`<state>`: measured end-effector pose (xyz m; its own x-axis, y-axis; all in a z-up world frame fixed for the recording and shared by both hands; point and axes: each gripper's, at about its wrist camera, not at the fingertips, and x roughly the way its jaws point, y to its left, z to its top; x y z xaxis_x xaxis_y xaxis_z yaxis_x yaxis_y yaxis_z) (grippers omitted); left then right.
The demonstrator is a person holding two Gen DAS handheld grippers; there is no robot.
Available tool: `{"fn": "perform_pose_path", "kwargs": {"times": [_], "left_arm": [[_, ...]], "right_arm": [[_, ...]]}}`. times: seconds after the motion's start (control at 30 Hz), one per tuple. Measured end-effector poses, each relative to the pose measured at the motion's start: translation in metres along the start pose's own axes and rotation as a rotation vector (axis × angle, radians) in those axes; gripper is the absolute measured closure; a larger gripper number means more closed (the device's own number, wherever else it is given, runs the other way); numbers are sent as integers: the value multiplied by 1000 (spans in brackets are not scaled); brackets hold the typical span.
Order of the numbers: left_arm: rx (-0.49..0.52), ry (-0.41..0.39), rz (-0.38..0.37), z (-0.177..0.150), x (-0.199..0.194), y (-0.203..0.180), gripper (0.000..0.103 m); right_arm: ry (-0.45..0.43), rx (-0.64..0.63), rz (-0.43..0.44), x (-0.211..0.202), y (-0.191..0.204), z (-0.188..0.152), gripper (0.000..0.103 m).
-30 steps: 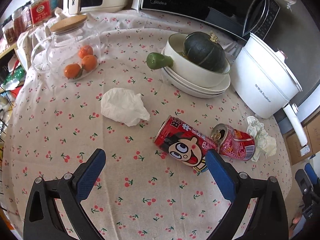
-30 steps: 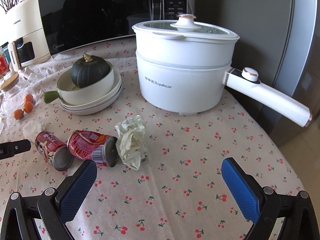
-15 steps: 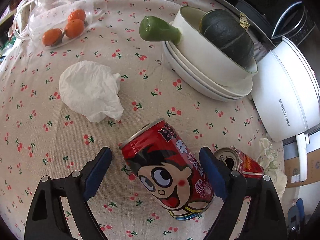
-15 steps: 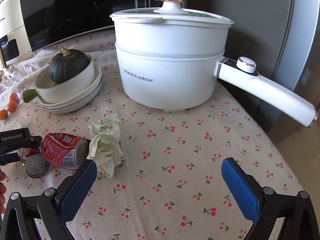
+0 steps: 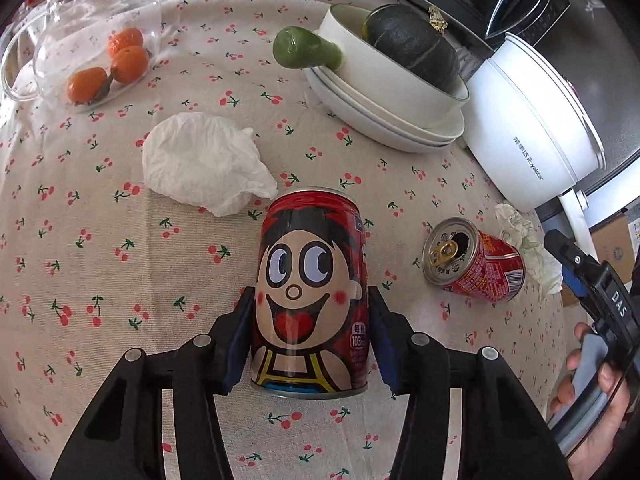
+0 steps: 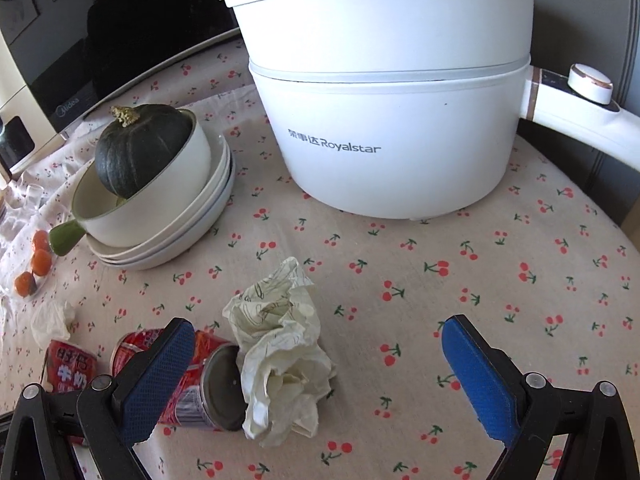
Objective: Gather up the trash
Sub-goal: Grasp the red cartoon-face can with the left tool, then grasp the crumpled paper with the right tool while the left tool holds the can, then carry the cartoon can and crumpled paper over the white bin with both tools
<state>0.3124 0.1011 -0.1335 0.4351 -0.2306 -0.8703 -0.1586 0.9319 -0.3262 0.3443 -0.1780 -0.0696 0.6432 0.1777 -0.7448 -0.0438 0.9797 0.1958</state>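
My left gripper (image 5: pixel 310 340) is shut on a red cartoon-face can (image 5: pixel 312 280), its blue pads pressed on both sides; the can also shows in the right wrist view (image 6: pixel 68 364). A second red can (image 5: pixel 474 262) lies on its side to the right, open end toward me, and shows in the right wrist view (image 6: pixel 192 384). A crumpled cream paper (image 6: pixel 280 356) lies against that can. A white tissue (image 5: pixel 204 164) lies beyond the held can. My right gripper (image 6: pixel 316 376) is open, low over the table, with the crumpled paper between its fingers.
A white Royalstar electric pot (image 6: pixel 392 120) with a long handle stands behind. A stack of white dishes (image 6: pixel 168 216) holds a dark green squash (image 6: pixel 140 148). A glass pot with oranges (image 5: pixel 108 60) stands far left. A microwave (image 6: pixel 100 40) is at the back.
My left gripper closed on the cartoon can, which now lines up with the fingers. My right gripper moved forward and down, bringing the crumpled paper between its open fingers.
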Motion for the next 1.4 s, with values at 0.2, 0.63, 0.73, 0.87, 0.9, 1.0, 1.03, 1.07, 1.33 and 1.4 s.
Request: {"fn": "perform_pose_path", "kwargs": {"times": [0.2, 0.63, 0.73, 0.87, 0.9, 1.0, 1.03, 1.07, 1.33, 1.4], "left_arm": [[85, -35, 40, -1, -14, 5, 48], [84, -58, 45, -15, -35, 5, 48], [93, -65, 36, -23, -47, -4, 48], [107, -77, 24, -38, -67, -15, 48], [110, -81, 19, -41, -72, -17, 48], [119, -95, 2, -54, -90, -25, 48], [123, -99, -3, -58, -95, -27, 48], [129, -103, -7, -62, -101, -30, 48], [177, -123, -42, -96, -127, -49, 48], [181, -121, -53, -105, -129, -52, 48]], "right_arm": [[45, 34, -10, 25, 5, 3, 18], [107, 42, 8, 18, 5, -4, 59], [88, 23, 1, -9, 2, -6, 59], [67, 0, -9, -47, -7, -14, 59], [62, -7, -10, -57, -8, -17, 59], [50, -25, -20, -82, -13, -27, 59], [47, -28, -24, -90, -15, -31, 59], [45, -30, -27, -98, -17, -35, 59], [43, -58, -59, -143, -30, -68, 59], [48, -64, -71, -151, -35, -77, 59]]}}
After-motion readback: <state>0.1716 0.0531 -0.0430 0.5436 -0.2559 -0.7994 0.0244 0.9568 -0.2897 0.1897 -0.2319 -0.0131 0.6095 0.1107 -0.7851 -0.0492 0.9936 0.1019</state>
